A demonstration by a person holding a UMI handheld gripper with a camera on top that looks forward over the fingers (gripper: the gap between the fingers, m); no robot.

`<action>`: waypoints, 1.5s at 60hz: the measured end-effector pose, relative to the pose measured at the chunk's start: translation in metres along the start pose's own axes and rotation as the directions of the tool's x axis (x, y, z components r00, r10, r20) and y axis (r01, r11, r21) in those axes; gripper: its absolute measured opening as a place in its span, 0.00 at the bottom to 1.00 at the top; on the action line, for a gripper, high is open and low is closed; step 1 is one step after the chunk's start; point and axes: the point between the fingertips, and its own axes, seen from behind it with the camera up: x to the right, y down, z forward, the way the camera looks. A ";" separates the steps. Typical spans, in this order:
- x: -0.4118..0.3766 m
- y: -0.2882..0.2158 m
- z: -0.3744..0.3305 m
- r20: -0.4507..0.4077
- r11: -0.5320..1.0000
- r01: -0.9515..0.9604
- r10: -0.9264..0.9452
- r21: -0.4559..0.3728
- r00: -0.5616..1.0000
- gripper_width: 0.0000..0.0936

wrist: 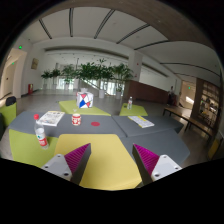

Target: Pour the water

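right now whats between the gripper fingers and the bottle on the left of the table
In the gripper view, only bare tabletop, yellow-green and grey panels, lies between the open gripper and the bottle. The fingers hold nothing. A cup stands further back.

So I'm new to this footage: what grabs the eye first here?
The gripper hangs open over a yellow-and-grey table, nothing between its pink pads. Beyond them stand a patterned cup and, off to the left, a red-capped bottle. Green plants line the far windows.

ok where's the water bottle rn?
In the gripper view, the bottle stands upright on the table, off to the left and beyond the open tool, next to some white papers.
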 end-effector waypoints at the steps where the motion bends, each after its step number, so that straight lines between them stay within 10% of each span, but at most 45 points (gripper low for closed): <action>1: -0.008 0.001 -0.001 0.000 1.000 0.002 -0.002 0.000 1.000 0.92; 55: -0.428 0.046 0.142 0.343 0.999 -0.010 -0.004 0.041 0.939 0.91; 78: -0.452 0.038 0.200 0.356 0.994 -0.051 0.013 0.098 0.934 0.41; 90: -0.467 0.026 0.192 0.427 0.991 -0.062 0.004 0.122 0.904 0.32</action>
